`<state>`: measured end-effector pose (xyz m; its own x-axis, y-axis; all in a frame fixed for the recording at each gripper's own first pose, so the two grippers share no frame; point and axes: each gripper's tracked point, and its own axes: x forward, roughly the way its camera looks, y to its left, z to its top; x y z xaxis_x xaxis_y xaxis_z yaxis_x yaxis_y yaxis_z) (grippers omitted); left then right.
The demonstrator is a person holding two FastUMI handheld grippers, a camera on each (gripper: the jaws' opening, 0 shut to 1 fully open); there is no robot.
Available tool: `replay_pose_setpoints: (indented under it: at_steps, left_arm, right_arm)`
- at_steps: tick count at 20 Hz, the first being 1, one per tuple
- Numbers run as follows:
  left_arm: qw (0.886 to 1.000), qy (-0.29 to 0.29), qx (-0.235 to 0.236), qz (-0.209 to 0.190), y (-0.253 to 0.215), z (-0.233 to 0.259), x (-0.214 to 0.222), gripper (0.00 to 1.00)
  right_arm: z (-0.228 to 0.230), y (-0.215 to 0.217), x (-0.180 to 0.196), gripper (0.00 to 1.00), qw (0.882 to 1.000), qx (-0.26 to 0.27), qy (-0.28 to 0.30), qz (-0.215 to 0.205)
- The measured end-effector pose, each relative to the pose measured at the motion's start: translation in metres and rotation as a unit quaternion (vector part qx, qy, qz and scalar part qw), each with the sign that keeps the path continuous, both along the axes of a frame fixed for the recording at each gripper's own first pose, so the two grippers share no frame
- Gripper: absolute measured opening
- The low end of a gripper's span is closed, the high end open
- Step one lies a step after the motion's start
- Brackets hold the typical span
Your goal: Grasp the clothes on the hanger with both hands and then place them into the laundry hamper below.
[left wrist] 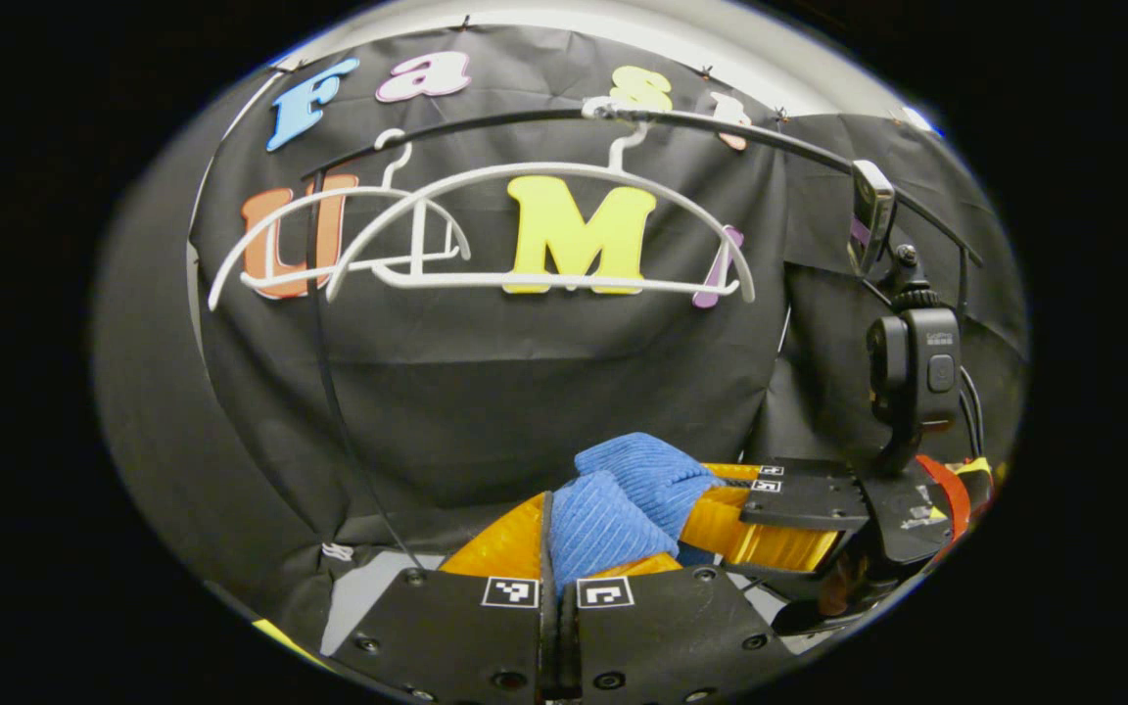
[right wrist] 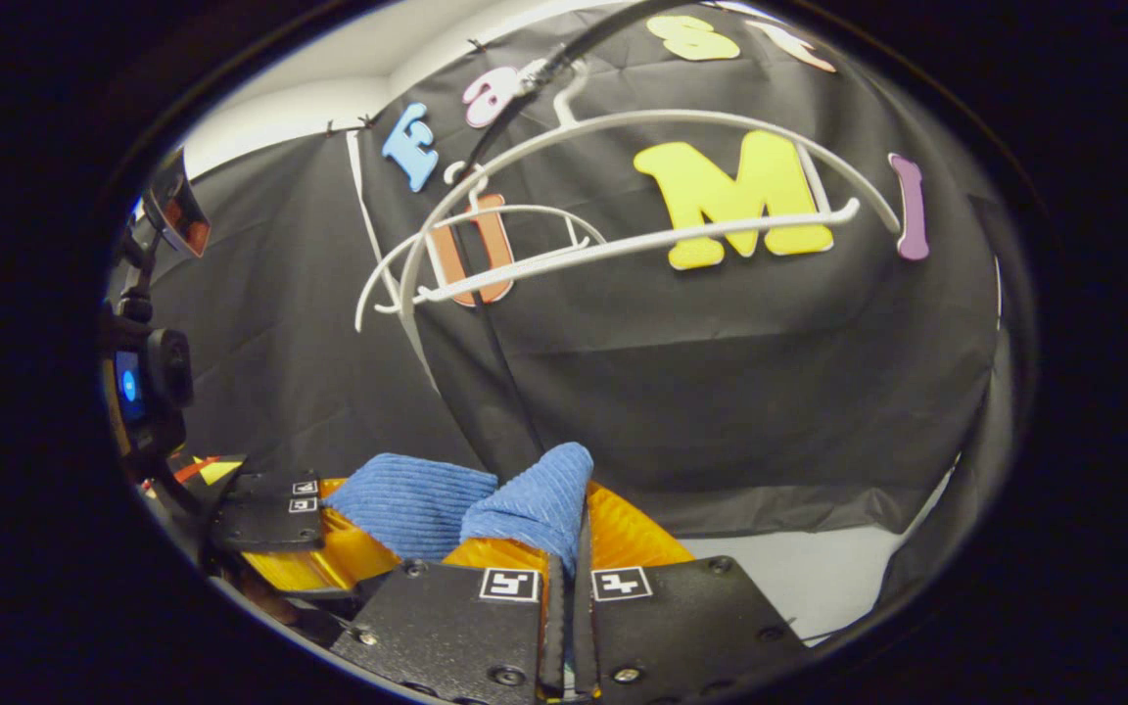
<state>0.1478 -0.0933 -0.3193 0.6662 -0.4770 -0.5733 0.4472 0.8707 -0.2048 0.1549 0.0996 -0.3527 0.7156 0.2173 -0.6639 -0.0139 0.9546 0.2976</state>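
Observation:
A blue ribbed garment (left wrist: 623, 499) is bunched just above the orange-yellow laundry hamper (left wrist: 500, 548). My left gripper (left wrist: 557, 587) is shut on one fold of it. In the right gripper view the same blue garment (right wrist: 486, 504) stretches over the hamper (right wrist: 637, 539), and my right gripper (right wrist: 569, 578) is shut on its other end. The right gripper (left wrist: 755, 480) shows to the right in the left gripper view; the left gripper (right wrist: 314, 496) shows to the left in the right gripper view. Two bare white hangers (left wrist: 535, 225) (right wrist: 623, 196) hang from the black rail (left wrist: 721, 122) above.
The booth's black cloth wall stands close behind the hamper. A camera mount (left wrist: 916, 362) rises over the right gripper. A thin black upright of the rack (left wrist: 329, 372) runs down at the left. Pale floor (right wrist: 819, 578) shows beside the hamper.

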Motion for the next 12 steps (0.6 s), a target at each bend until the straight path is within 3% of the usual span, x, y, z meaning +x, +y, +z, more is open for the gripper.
replay_pose_setpoints:
  at_steps: [8,12]
  left_arm:
    - [0.996,0.086,-0.012,0.007,0.004,-0.09,-0.007,0.01]
    - [0.991,0.13,0.012,0.016,0.014,-0.137,-0.012,0.01]
  right_arm:
    - [-0.097,-0.011,-0.011,0.07,0.992,0.065,0.1,-0.039]
    - [-0.147,-0.009,-0.02,0.07,0.988,0.046,0.145,-0.037]
